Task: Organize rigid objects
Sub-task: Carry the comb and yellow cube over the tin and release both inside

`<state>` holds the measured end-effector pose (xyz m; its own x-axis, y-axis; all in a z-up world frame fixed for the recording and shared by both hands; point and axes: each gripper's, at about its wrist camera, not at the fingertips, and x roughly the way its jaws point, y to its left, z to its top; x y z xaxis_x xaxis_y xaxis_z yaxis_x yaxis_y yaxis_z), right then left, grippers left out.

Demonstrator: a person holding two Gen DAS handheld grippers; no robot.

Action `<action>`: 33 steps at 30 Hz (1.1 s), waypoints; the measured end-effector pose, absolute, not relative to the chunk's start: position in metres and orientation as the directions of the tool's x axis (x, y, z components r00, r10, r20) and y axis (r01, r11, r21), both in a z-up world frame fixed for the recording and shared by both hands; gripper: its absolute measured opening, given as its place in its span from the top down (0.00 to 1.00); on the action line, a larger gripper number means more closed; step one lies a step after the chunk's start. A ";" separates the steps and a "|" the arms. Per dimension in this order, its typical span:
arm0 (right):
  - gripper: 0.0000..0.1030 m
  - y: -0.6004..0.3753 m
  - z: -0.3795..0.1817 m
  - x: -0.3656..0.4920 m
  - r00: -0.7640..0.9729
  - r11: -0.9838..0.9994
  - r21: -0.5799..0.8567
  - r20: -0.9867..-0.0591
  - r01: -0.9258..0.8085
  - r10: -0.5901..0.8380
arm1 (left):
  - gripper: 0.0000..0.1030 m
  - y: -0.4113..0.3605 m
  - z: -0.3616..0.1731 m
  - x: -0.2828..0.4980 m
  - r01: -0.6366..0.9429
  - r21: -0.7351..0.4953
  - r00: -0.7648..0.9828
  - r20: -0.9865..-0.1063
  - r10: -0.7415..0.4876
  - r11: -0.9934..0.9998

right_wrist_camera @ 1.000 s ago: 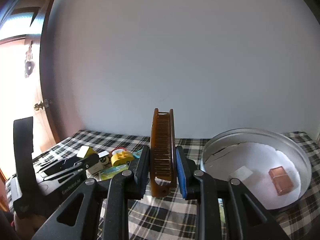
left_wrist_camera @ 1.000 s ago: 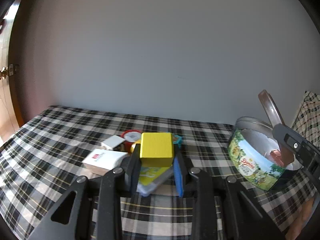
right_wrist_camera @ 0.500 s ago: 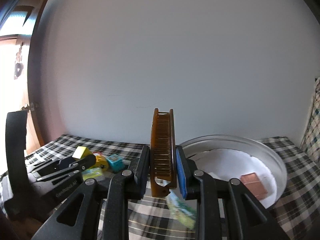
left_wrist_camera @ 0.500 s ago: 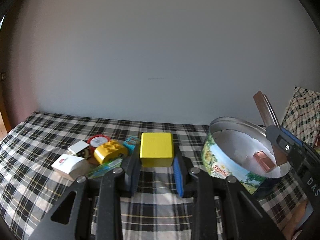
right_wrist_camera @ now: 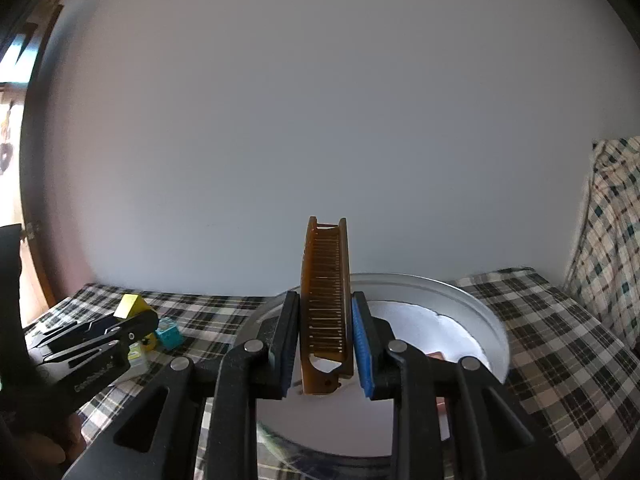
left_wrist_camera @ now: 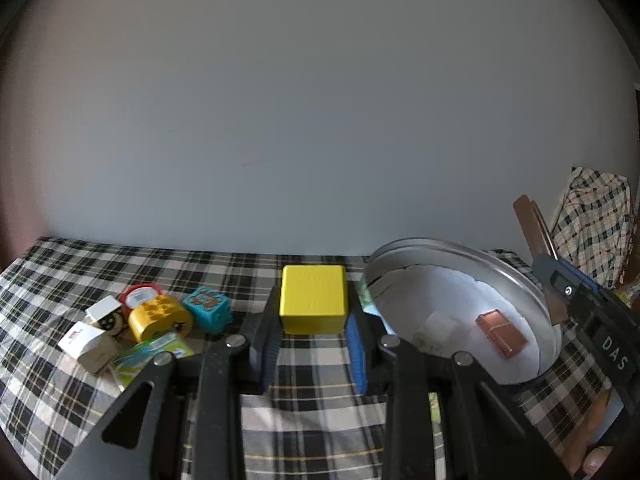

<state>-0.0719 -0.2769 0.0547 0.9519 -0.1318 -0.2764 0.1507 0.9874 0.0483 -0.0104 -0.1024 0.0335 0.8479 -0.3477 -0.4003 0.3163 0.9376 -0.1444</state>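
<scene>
Covering the counter (left_wrist_camera: 308, 384) is a plaid cloth; at its right end stands one round biscuit tin (left_wrist_camera: 516, 276), paper-lined, one small copper-coloured block (left_wrist_camera: 500, 332) inside. One yellow cube (left_wrist_camera: 313, 299), judged light, stiff and smooth, is pinched on its flat sides by the left tool (left_wrist_camera: 314, 342) beside the tin. One brown folding comb (right_wrist_camera: 325, 304), judged thin and brittle, is clamped upright across its spines by the right tool (right_wrist_camera: 326, 354) over the tin. About six small toys and boxes are left in one pile (left_wrist_camera: 148, 326) near the left end.

Your shots: dim, soft daylight, w/ blown-out glare from the doorway (right_wrist_camera: 10, 128) at far left. Heavy fisheye bend and dark vignette at corners; slight blur on the cloth (left_wrist_camera: 80, 380).
</scene>
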 end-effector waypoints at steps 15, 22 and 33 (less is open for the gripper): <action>0.73 -0.325 0.055 -0.072 0.926 0.963 0.034 -0.287 0.267 -0.247 | 0.73 -0.157 0.043 -0.003 0.394 -0.124 0.828 -0.382 -0.411 0.911; 0.73 -0.344 0.051 -0.064 0.901 0.948 0.027 -0.320 0.318 -0.293 | 0.73 -0.189 0.042 0.001 0.432 -0.100 0.809 -0.395 -0.434 0.896; 0.73 -0.363 0.041 -0.048 0.876 0.939 0.031 -0.372 0.342 -0.307 | 0.73 -0.226 0.034 0.005 0.468 -0.070 0.778 -0.441 -0.448 0.881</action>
<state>-0.0479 -0.3632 0.0413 0.8763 -0.3068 -0.3715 0.3418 0.9393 0.0306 0.0054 -0.2256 0.0337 0.7779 -0.4479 -0.4408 0.4676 0.8811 -0.0701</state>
